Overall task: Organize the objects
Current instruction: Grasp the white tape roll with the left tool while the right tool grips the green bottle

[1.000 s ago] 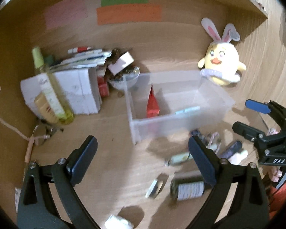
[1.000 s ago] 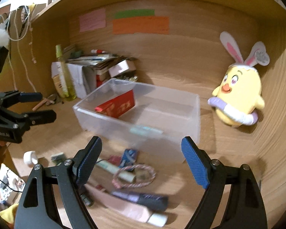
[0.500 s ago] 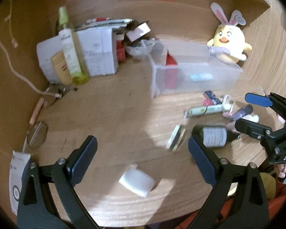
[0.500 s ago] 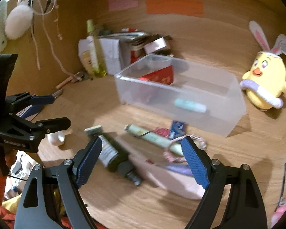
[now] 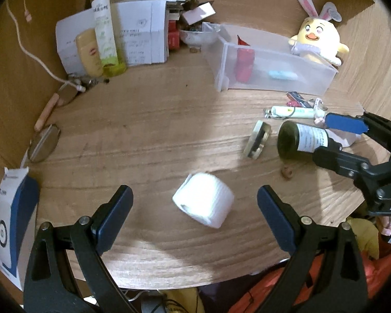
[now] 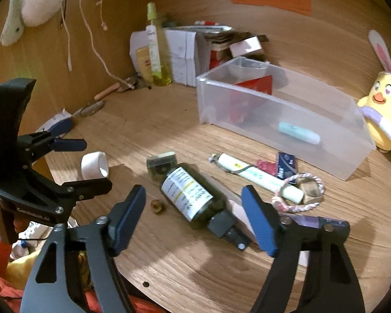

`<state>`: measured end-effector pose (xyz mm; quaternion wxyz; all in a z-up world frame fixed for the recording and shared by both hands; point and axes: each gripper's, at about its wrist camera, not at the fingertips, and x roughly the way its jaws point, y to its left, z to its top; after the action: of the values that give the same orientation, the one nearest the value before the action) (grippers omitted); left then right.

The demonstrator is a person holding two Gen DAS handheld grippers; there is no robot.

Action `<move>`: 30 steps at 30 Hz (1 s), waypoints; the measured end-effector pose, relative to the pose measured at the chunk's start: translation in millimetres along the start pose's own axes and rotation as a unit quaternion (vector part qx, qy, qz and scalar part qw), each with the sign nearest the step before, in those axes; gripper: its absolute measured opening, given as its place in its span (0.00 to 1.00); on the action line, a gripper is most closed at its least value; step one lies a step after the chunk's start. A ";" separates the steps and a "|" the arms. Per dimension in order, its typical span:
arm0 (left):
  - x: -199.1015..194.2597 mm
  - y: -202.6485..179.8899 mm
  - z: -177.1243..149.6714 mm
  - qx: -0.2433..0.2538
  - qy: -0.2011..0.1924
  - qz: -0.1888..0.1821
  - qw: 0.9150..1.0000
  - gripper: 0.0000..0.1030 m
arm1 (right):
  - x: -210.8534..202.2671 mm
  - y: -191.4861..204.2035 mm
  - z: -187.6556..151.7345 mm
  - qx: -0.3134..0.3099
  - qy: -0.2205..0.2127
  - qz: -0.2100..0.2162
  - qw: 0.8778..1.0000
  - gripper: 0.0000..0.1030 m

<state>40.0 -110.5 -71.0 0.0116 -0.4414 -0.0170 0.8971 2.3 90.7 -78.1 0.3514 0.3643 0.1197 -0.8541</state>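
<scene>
A white tape roll [image 5: 203, 203] lies on the wooden desk between the fingers of my left gripper [image 5: 194, 214], which is open and not touching it. A dark green bottle [image 6: 193, 193] with a white label lies on its side between the blue pads of my right gripper [image 6: 194, 216]. Those jaws are closing, but the pads stand clear of the bottle. The right wrist view shows the left gripper [image 6: 84, 164] straddling the tape roll [image 6: 95, 165]. A clear plastic bin [image 6: 325, 156] behind holds a red packet [image 6: 255, 86] and a pale blue tube [image 6: 298, 133].
A white tube [image 6: 258, 177], a braided ring [image 6: 297, 193], a purple marker [image 6: 312, 220] and a small square jar [image 6: 161, 163] lie near the bottle. A yellow plush chick [image 5: 318, 39], a spray bottle [image 5: 107, 36], stacked boxes and glasses [image 5: 43, 143] line the back and left.
Both grippers have come down and tilted toward the desk. The tape roll now sits between the left fingers, and the right jaws have narrowed around the dark bottle.
</scene>
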 end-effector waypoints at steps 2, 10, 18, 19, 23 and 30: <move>0.5 2.5 -2.6 -0.004 -0.001 -0.004 1.000 0.94 | 6.1 3.4 -1.4 -0.004 0.008 0.001 1.000 0.59; 3.3 -1.7 -9.4 0.011 -0.007 0.002 1.000 0.94 | 26.0 7.9 -4.6 -0.013 0.028 -0.012 0.999 0.54; 1.7 5.7 -7.3 0.000 -0.026 0.006 1.000 0.81 | 29.2 1.3 -1.6 -0.009 0.023 -0.027 0.999 0.42; 2.6 6.5 -6.9 -0.001 -0.024 0.005 1.000 0.77 | 29.2 -0.3 -0.9 -0.007 0.022 -0.026 0.999 0.42; 6.4 7.8 -6.6 -0.003 -0.023 0.007 1.000 0.66 | 29.4 -4.2 1.9 0.000 0.016 -0.027 1.000 0.42; 8.2 10.9 -2.0 -0.013 -0.025 0.001 1.000 0.39 | 21.2 -10.2 9.0 0.013 -0.004 -0.029 0.999 0.41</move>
<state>36.5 -121.0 -79.2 0.0044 -0.4194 -0.0289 0.9073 -19.9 83.0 -87.3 0.3218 0.3619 0.1178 -0.8670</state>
